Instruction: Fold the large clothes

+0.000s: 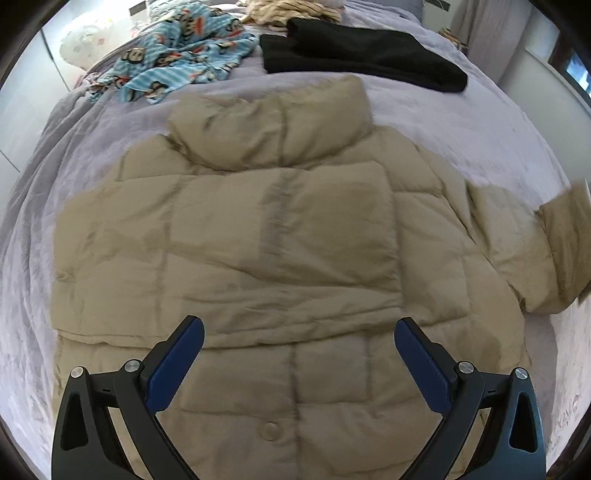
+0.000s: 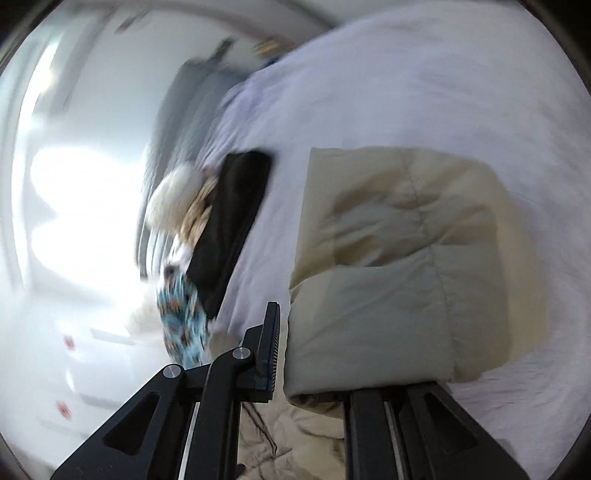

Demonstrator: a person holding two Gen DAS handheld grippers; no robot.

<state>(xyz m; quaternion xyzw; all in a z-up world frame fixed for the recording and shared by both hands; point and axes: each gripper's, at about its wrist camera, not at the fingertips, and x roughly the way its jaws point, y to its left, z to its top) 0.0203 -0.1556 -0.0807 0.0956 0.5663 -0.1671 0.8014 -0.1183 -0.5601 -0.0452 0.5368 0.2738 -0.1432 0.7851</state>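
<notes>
A beige puffer jacket [image 1: 280, 236] lies spread on the bed, collar toward the far side, its left sleeve folded across the chest. My left gripper [image 1: 299, 328] hovers over its lower front, open, with nothing between the blue pads. The jacket's right sleeve [image 1: 517, 243] stretches off to the right, and its cuff end is lifted and blurred. In the right wrist view my right gripper [image 2: 291, 332] is shut on that sleeve [image 2: 399, 266]. The puffy fabric drapes over and hides the right finger, while the left finger [image 2: 269, 347] presses against its edge.
A lilac blanket [image 1: 461, 129] covers the bed. At the far side lie a folded black garment [image 1: 362, 55], a blue cartoon-print cloth [image 1: 184, 55] and a beige patterned pile [image 1: 291, 11]. White walls and cupboards stand beyond the bed's edges.
</notes>
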